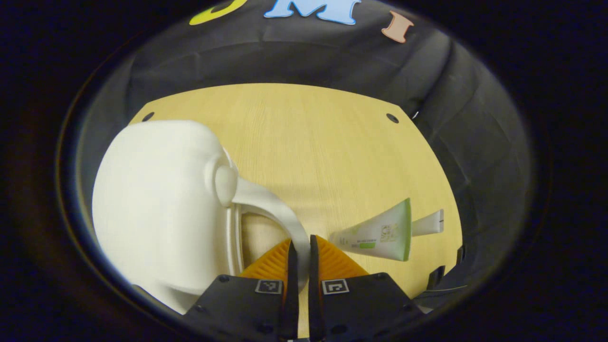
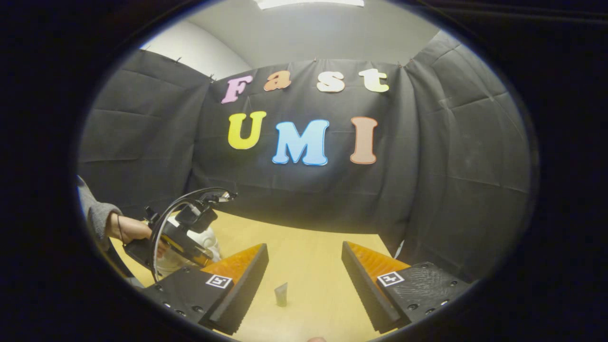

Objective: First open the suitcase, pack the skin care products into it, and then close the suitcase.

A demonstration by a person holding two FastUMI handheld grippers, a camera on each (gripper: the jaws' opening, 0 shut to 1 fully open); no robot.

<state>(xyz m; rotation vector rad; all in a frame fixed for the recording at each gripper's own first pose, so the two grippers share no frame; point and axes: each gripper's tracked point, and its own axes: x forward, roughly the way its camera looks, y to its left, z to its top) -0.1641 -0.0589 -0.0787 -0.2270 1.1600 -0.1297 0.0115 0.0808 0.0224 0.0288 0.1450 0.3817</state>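
The white suitcase (image 1: pixel 156 209) fills the left of the left gripper view, its curved handle (image 1: pixel 270 209) arching down to lower centre, where the left gripper (image 1: pixel 300 256) is clamped on it; a green-trimmed cream tube (image 1: pixel 380 232) lies crosswise on the tabletop (image 1: pixel 323 142), just right; the right gripper (image 2: pixel 304 270) hangs with fingers apart
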